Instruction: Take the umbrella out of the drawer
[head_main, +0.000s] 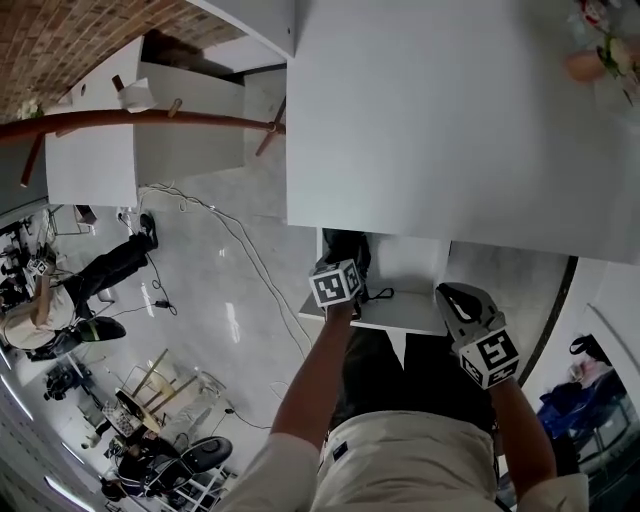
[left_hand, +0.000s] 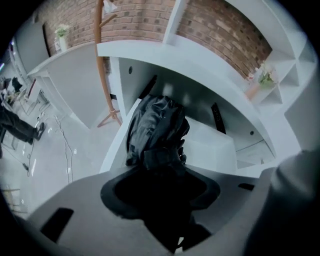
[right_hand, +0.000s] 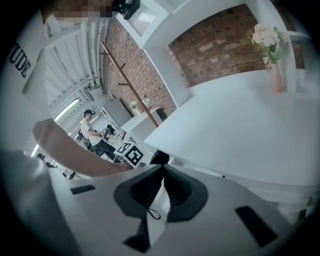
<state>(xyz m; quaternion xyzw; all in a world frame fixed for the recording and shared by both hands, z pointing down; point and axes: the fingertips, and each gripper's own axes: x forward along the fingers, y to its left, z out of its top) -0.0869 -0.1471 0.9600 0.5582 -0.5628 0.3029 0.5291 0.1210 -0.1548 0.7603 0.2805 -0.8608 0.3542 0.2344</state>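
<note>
The black folded umbrella (head_main: 348, 250) sits at the left end of the open white drawer (head_main: 405, 312) under the table. In the left gripper view the umbrella (left_hand: 157, 127) runs straight out from between the jaws, its crumpled fabric hanging over the drawer (left_hand: 220, 147). My left gripper (head_main: 343, 272) points steeply down and is shut on the umbrella's near end (left_hand: 162, 172). My right gripper (head_main: 452, 298) hovers over the drawer's right end, holding nothing. In its own view the right gripper (right_hand: 162, 169) has its jaws pressed together, and the left gripper's marker cube (right_hand: 131, 153) shows beyond them.
The white tabletop (head_main: 440, 120) overhangs the drawer, with a flower vase (right_hand: 273, 65) at its far corner. A wooden coat stand (head_main: 150, 118) and white cabinets stand to the left. Cables (head_main: 240, 245) trail over the floor, and a seated person (head_main: 60, 300) is far left.
</note>
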